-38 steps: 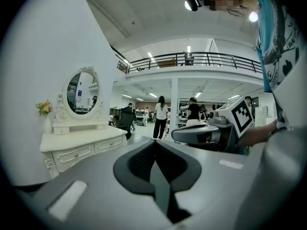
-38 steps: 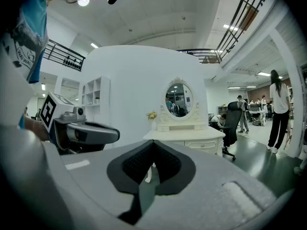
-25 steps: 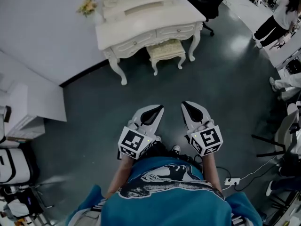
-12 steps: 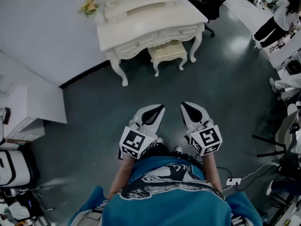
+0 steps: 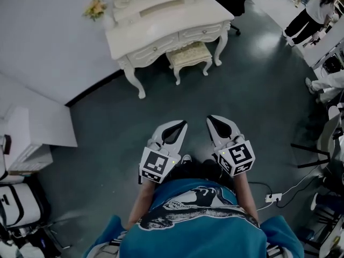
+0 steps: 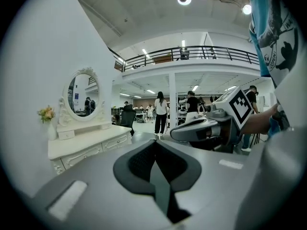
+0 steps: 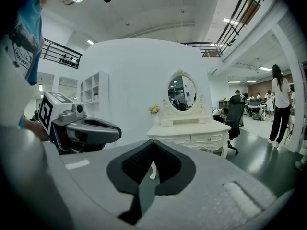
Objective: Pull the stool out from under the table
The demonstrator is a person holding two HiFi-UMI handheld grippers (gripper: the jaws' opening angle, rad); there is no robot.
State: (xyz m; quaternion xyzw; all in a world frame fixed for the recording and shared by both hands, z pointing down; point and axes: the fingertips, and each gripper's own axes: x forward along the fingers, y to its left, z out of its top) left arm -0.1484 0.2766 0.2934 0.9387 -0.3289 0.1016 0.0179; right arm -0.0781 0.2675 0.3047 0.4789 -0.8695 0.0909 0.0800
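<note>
Stool (image 5: 188, 55) at upper centre, seemingly half tucked beneath the white dressing table (image 5: 161, 27), well apart from left gripper (image 5: 183, 123) and right gripper (image 5: 210, 119), side by side mid-frame, both jaws together, empty.

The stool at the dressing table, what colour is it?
The stool is cream-white, with a pale beige cushioned top; the head view shows it best.

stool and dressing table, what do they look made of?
Stool: cream-painted frame, curved legs, probably wood; seat looks padded, patterned fabric. Dressing table: matching cream paint, carved drawer fronts and legs, likely wood; can't confirm.
</note>
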